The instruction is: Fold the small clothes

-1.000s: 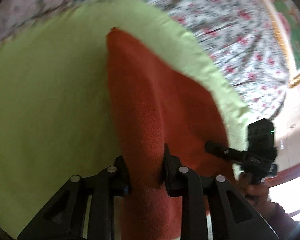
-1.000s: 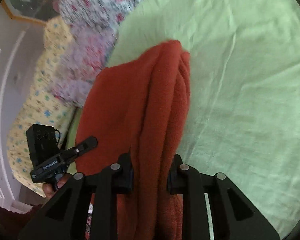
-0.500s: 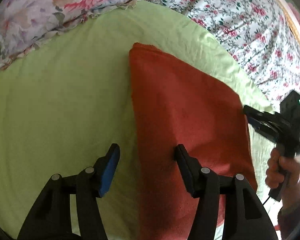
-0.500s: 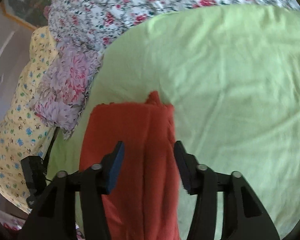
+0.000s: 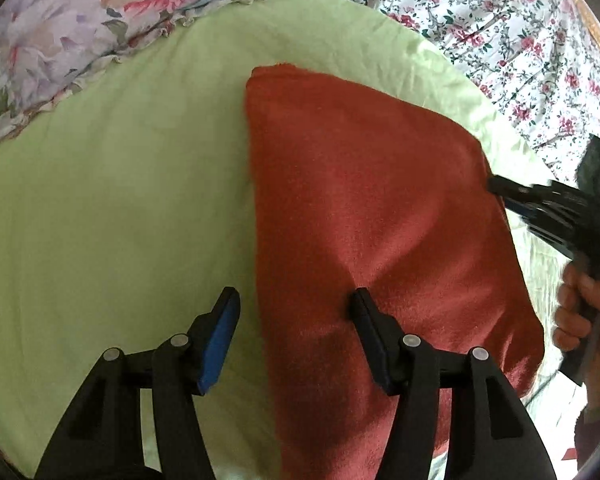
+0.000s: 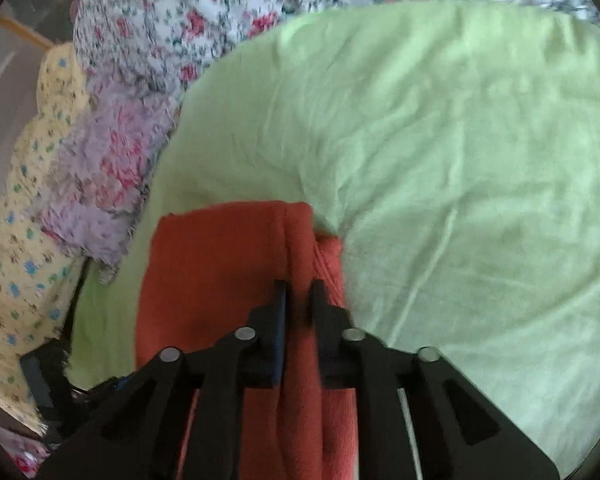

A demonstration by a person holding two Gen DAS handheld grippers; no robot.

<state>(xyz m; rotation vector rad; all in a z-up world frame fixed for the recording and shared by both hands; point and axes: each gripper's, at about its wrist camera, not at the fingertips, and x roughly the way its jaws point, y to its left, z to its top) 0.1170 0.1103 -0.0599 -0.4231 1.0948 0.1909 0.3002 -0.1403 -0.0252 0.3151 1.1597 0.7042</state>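
A folded rust-red cloth lies on a light green sheet. My left gripper is open over the cloth's near left edge, one finger on the sheet, the other on the cloth. In the right wrist view my right gripper is shut on a fold along the right edge of the red cloth. The right gripper also shows in the left wrist view at the cloth's far right edge, held by a hand.
Floral bedding and a purple floral pillow border the green sheet. A yellow patterned fabric lies at the left in the right wrist view.
Both grippers let go of the red cloth, which dropped flat on the sheet. The left stayed open; the right has now closed again on the cloth's right edge.
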